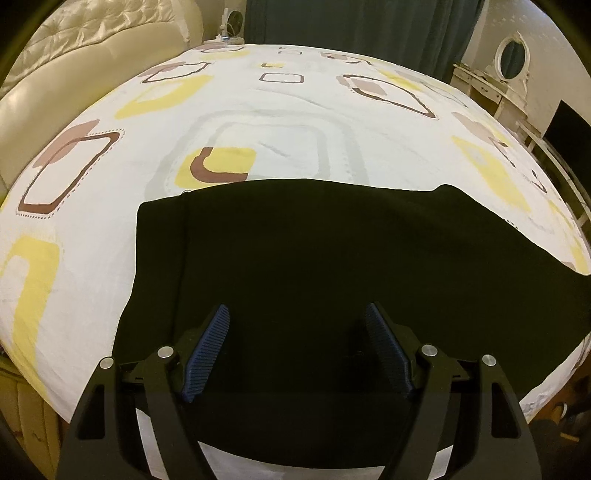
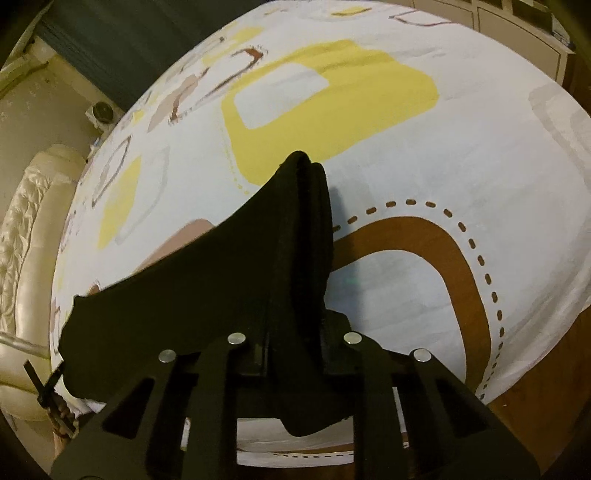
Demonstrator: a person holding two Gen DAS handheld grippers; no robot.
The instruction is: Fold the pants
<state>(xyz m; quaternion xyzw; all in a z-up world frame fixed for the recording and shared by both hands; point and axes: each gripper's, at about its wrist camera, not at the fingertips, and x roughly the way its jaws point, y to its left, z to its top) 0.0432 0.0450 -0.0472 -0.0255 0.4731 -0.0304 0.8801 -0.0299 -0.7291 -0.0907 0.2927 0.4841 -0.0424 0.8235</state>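
Note:
Black pants (image 1: 332, 266) lie spread flat on the patterned bed sheet (image 1: 258, 110) in the left wrist view. My left gripper (image 1: 297, 317) is open, its blue-padded fingers (image 1: 208, 350) hovering over the near part of the pants, holding nothing. In the right wrist view my right gripper (image 2: 301, 236) is shut on a bunched edge of the black pants (image 2: 207, 288), lifting it above the sheet (image 2: 424, 155); the fabric hides the fingers and drapes down to the left.
A cream padded headboard (image 1: 74, 55) stands at the left. Dark curtains (image 1: 351, 22) hang behind the bed. A white dressing table with oval mirror (image 1: 509, 62) stands at the far right. The bed edge (image 2: 535, 350) drops off at the right.

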